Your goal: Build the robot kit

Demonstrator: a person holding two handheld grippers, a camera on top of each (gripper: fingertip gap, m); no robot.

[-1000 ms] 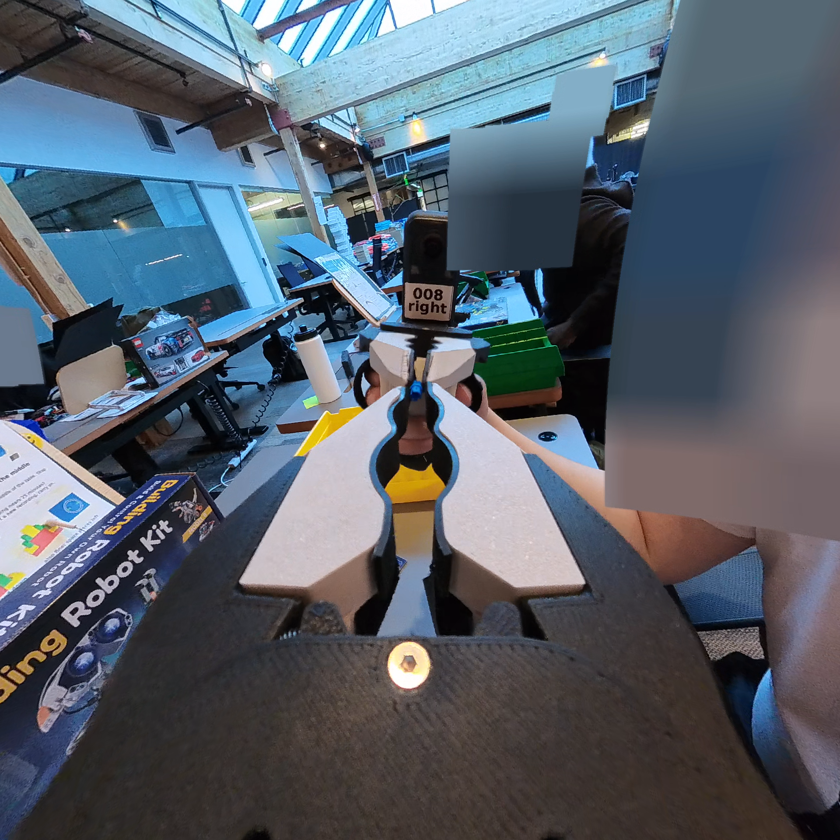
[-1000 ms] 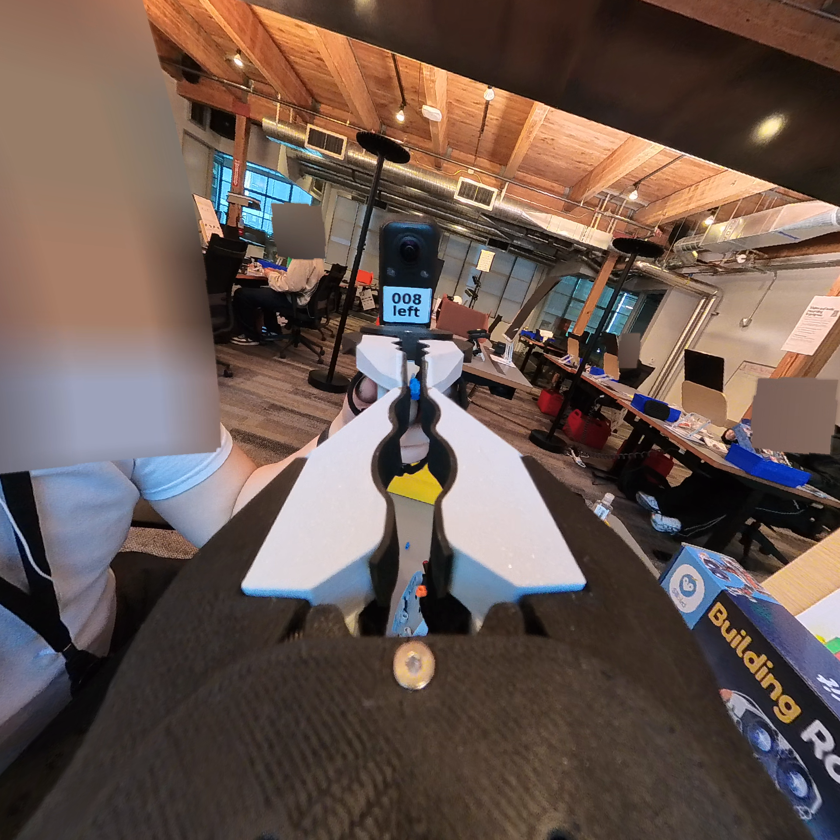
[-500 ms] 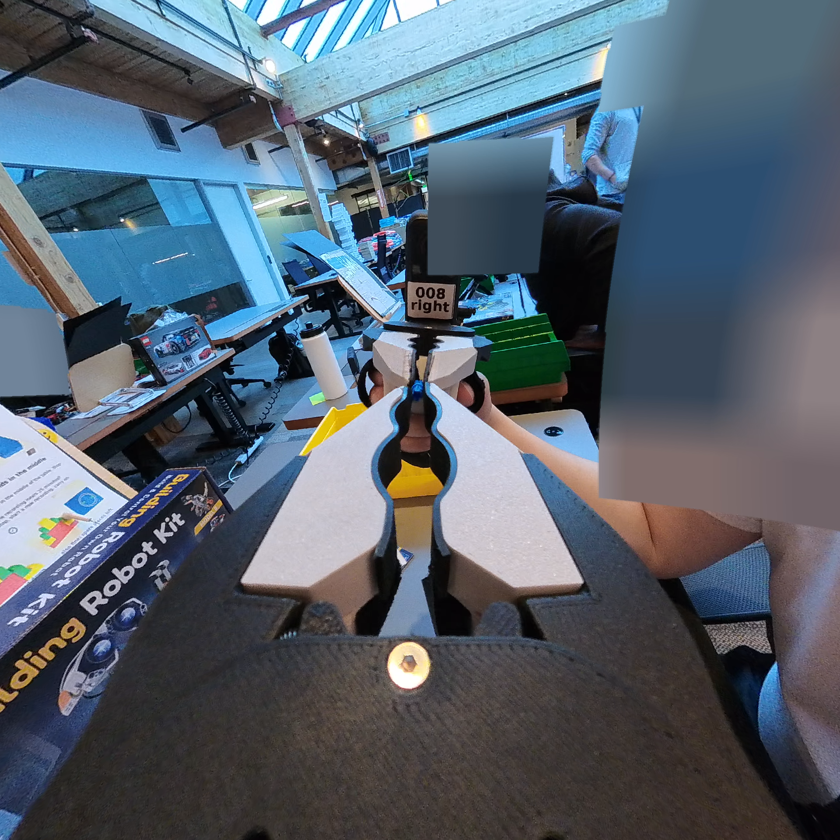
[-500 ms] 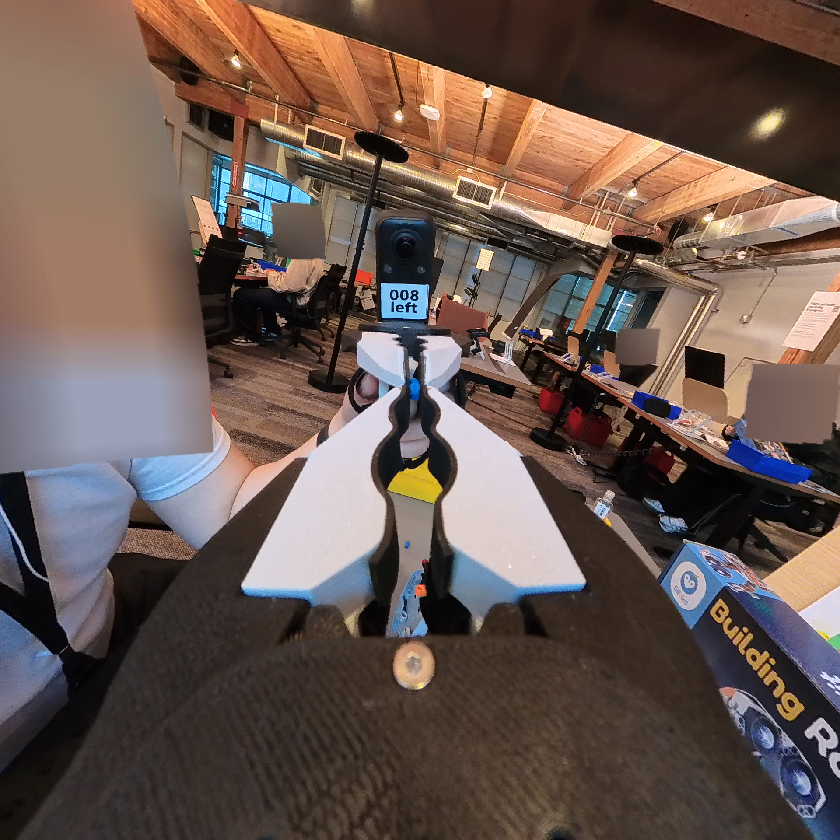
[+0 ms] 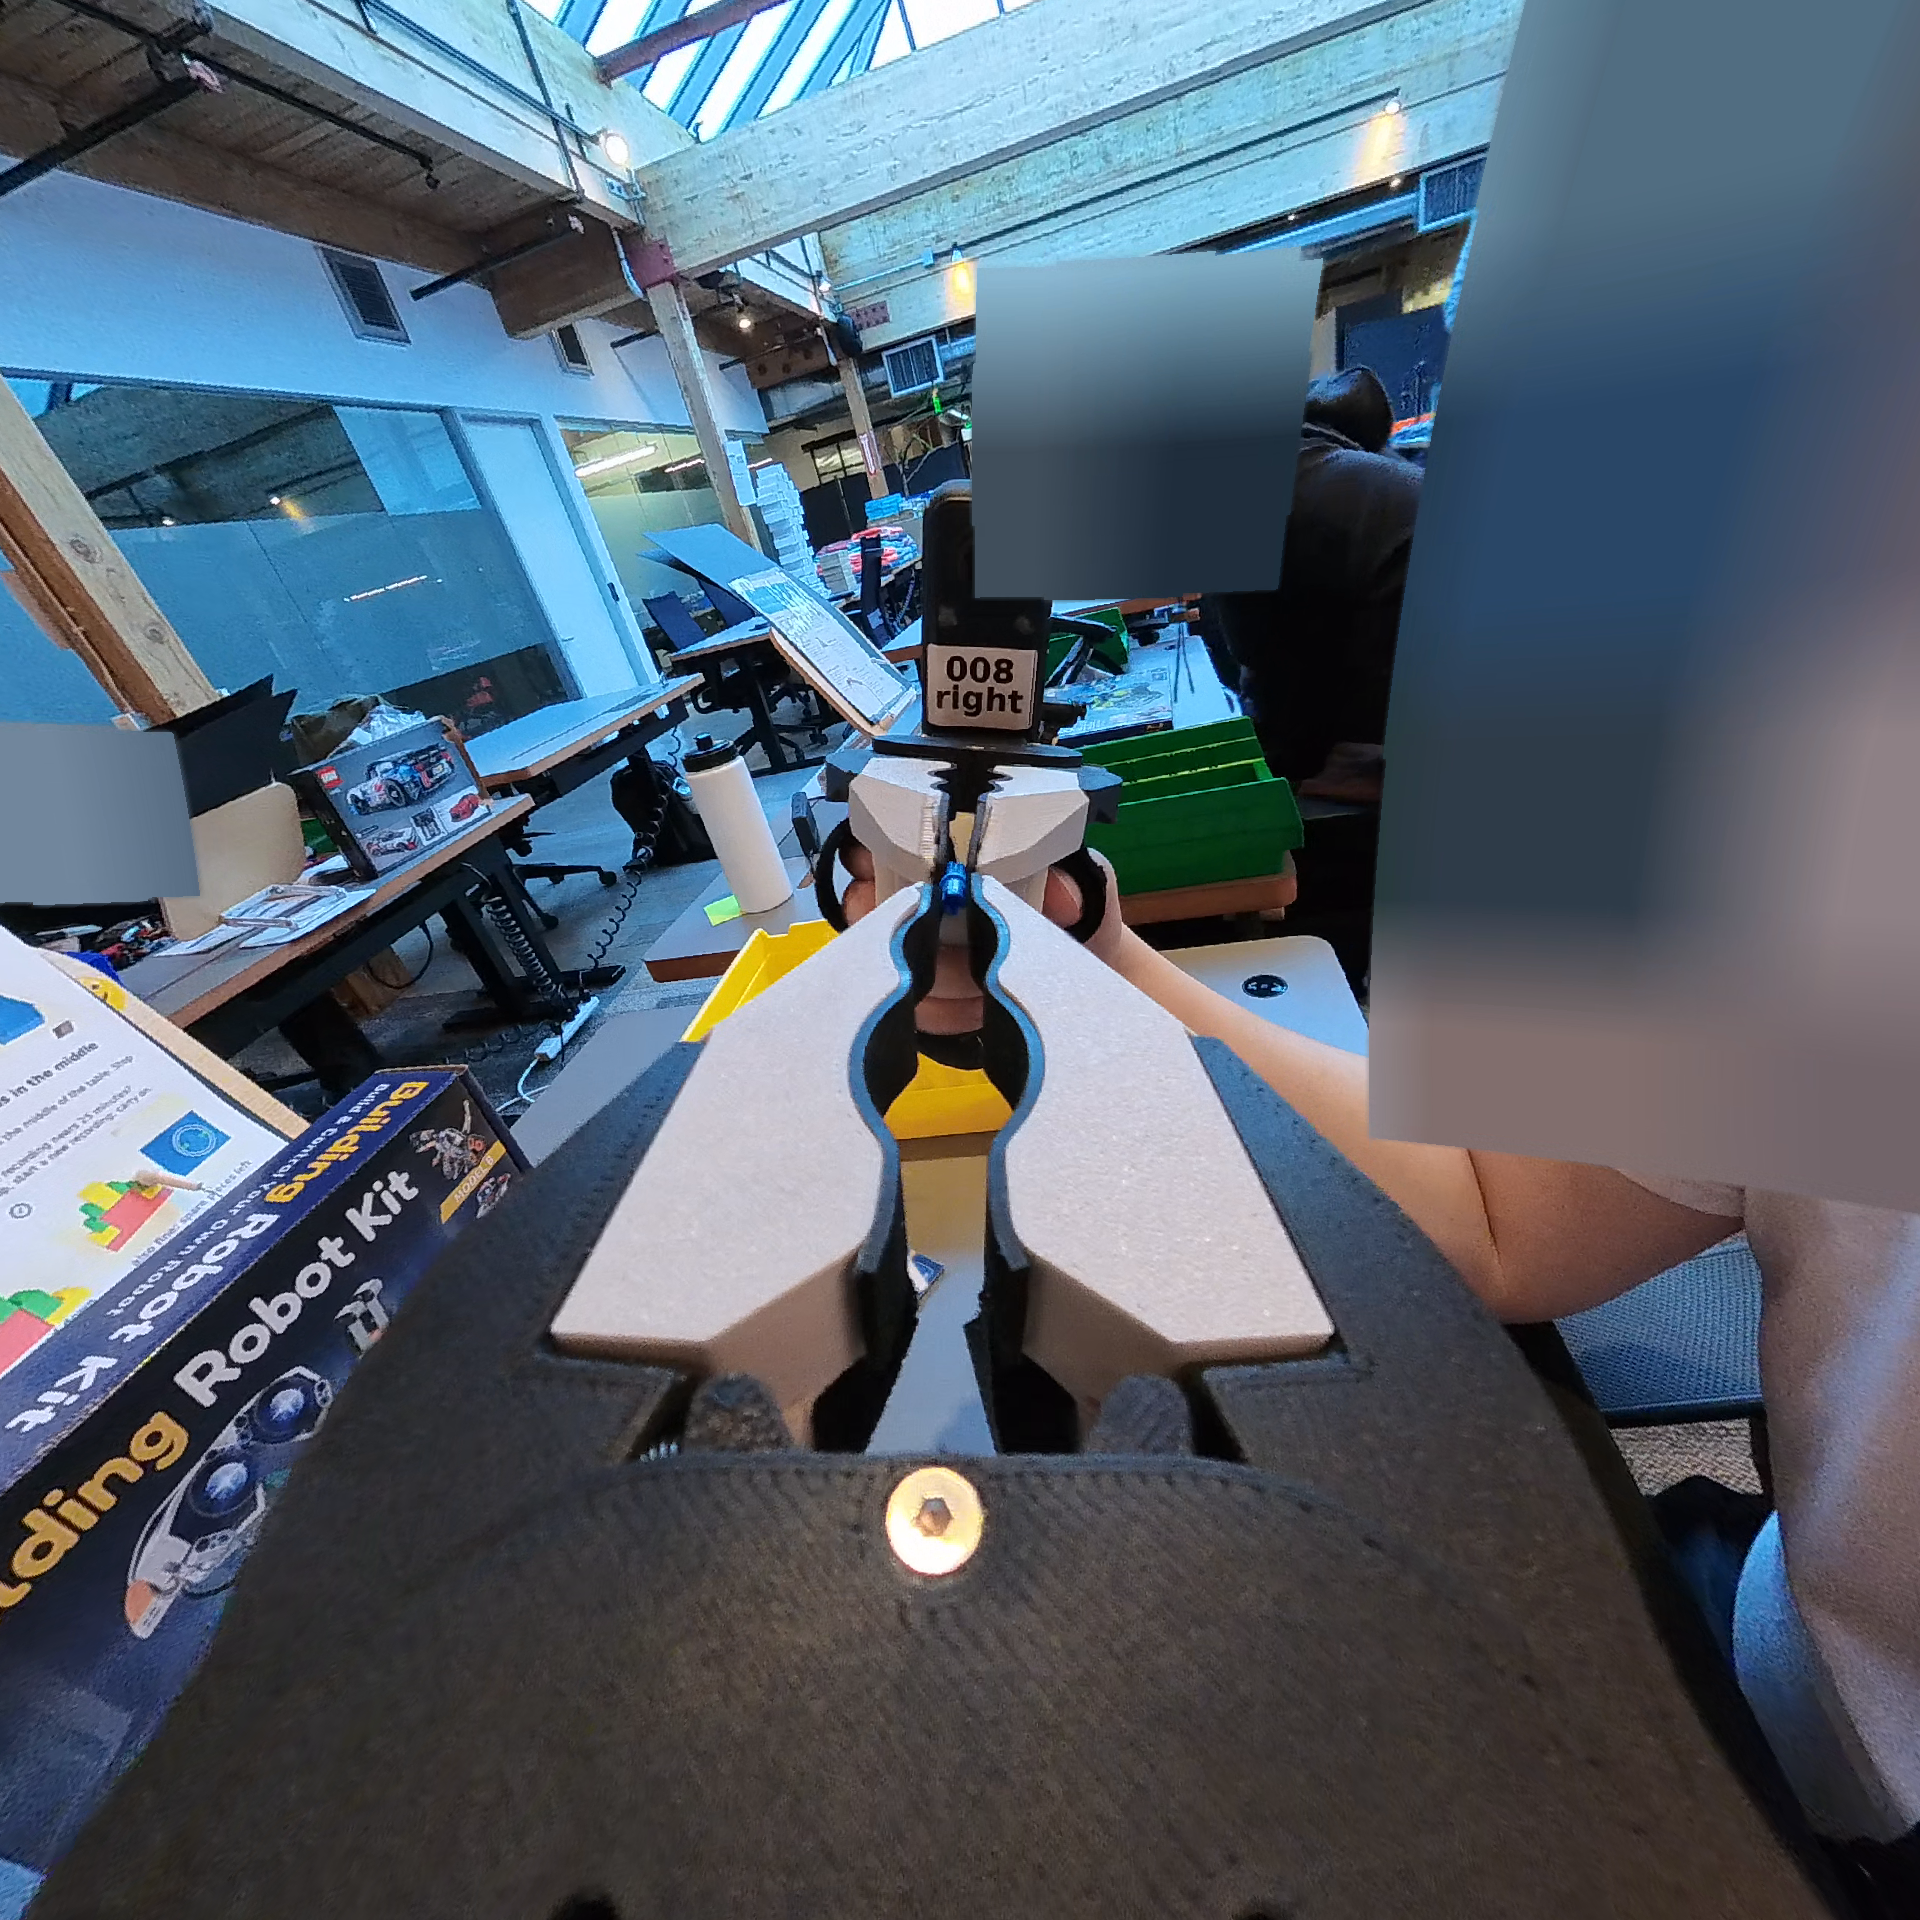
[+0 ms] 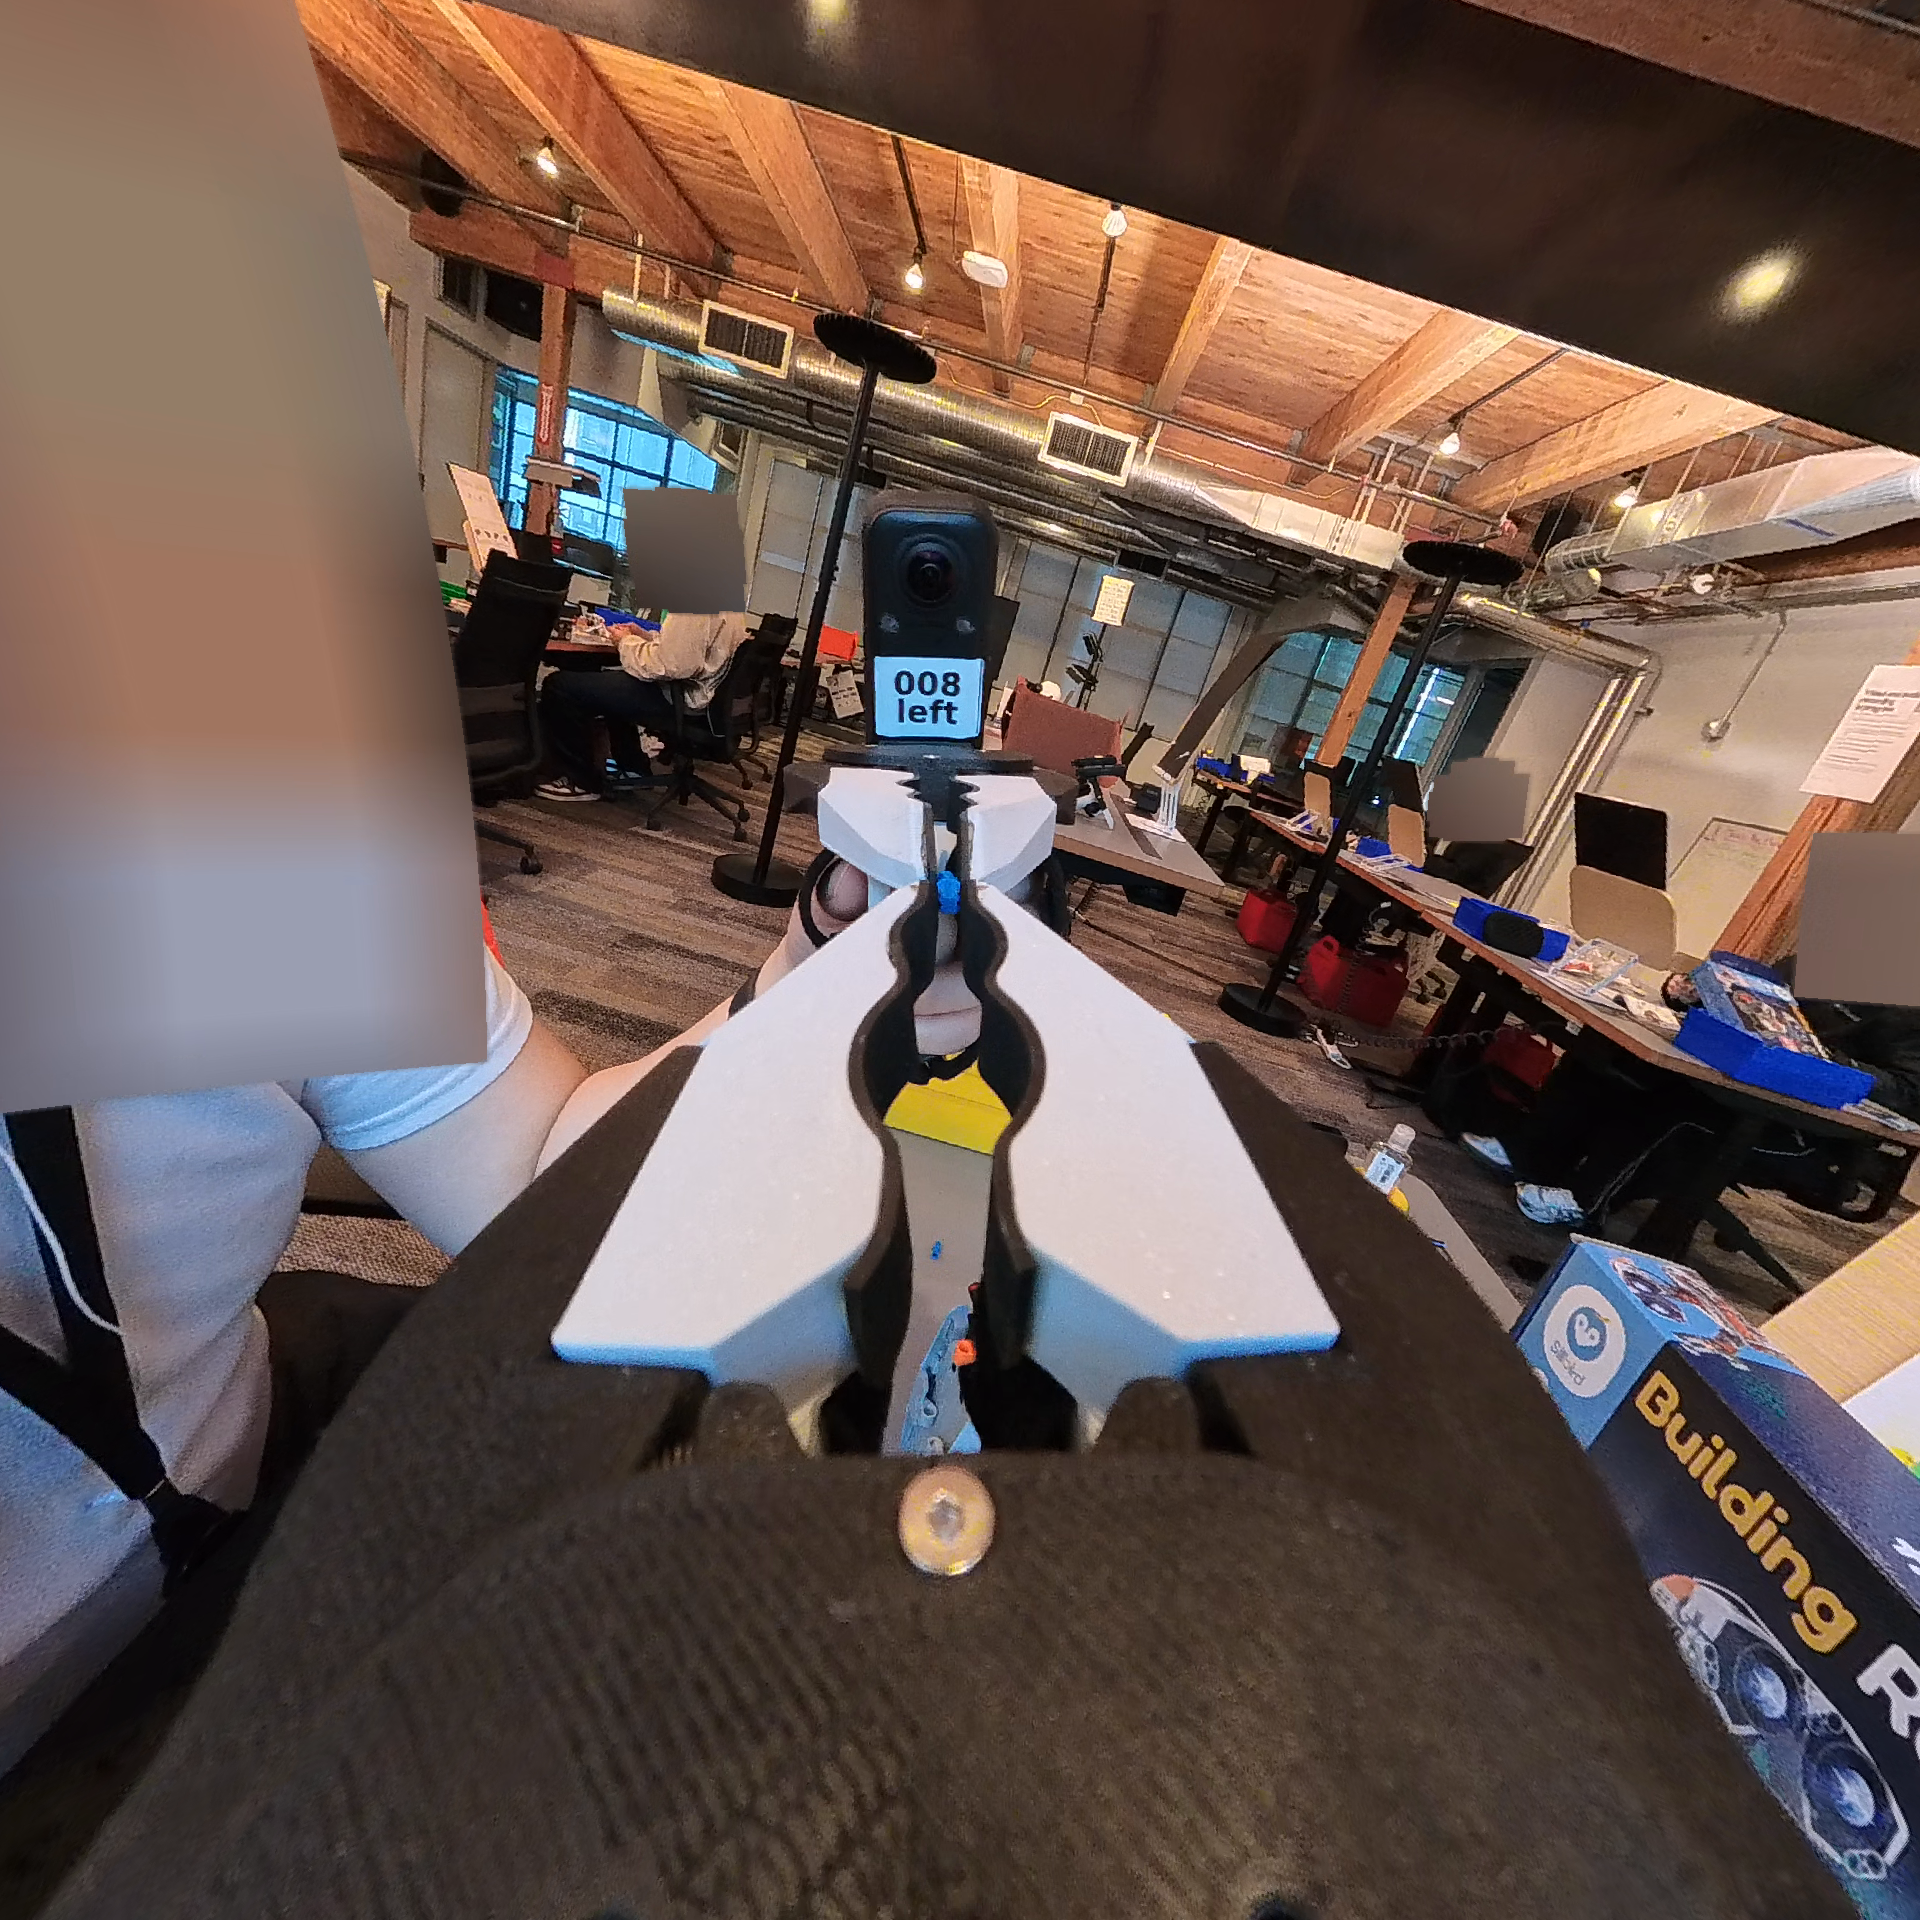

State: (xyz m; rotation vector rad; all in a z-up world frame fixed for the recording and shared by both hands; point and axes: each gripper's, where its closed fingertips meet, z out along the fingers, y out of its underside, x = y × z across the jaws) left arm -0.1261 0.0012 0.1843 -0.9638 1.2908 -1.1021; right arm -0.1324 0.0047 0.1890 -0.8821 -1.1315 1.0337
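Observation:
My two grippers face each other tip to tip above a grey table (image 5: 940,1226). In the left wrist view my left gripper (image 5: 951,906) is shut, with a small blue piece (image 5: 951,894) pinched at its tips. The right gripper (image 5: 961,831) meets it from the far side, held by a hand. In the right wrist view my right gripper (image 6: 945,902) is shut on the same blue piece (image 6: 945,889), and the left gripper (image 6: 940,826) faces it. How far the piece sits in each pair of fingers is hidden.
A yellow bin (image 5: 764,961) lies under the tips, also in the right wrist view (image 6: 945,1107). A dark robot kit box (image 5: 260,1299) (image 6: 1766,1507) and an instruction sheet (image 5: 83,1143) stand to one side. Small loose parts (image 6: 940,1371) lie on the table. The person's arms (image 5: 1351,1132) (image 6: 447,1143) flank the grippers.
Both grippers stay shut and tip to tip on the blue piece. The pair has shifted only slightly, so the kit box has drifted a little in both views.

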